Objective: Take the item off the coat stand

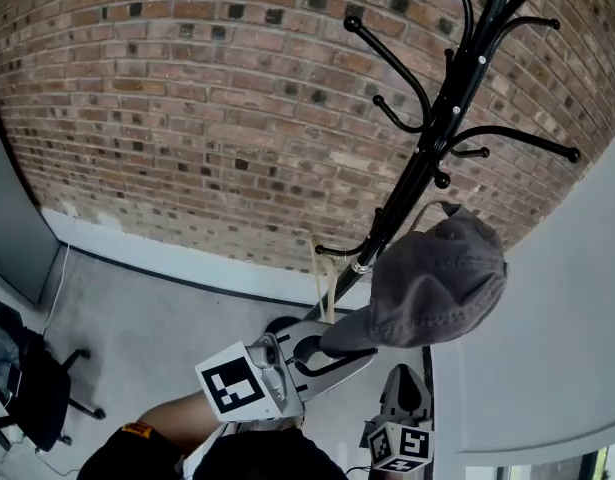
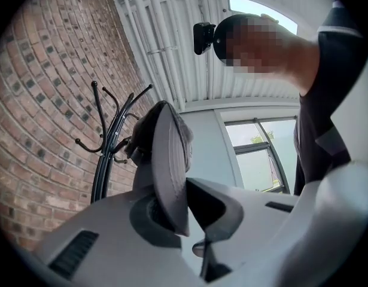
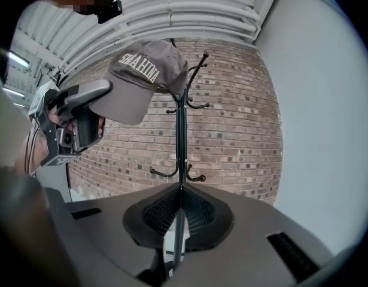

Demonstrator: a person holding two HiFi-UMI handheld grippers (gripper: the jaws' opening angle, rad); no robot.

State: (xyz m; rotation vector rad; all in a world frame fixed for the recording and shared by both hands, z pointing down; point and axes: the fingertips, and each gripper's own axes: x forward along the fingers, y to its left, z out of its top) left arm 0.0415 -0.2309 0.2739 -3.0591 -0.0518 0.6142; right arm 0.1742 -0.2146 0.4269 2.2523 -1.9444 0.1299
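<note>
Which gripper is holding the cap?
The left gripper, jaws clamped on the brim of the grey cap; the right gripper sits lower, jaws together, empty.

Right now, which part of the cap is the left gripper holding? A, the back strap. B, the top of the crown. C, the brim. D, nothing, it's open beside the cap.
C: the left gripper view shows the left gripper shut on the edge of the brim, with the rest of the cap hanging free beyond it.
</note>
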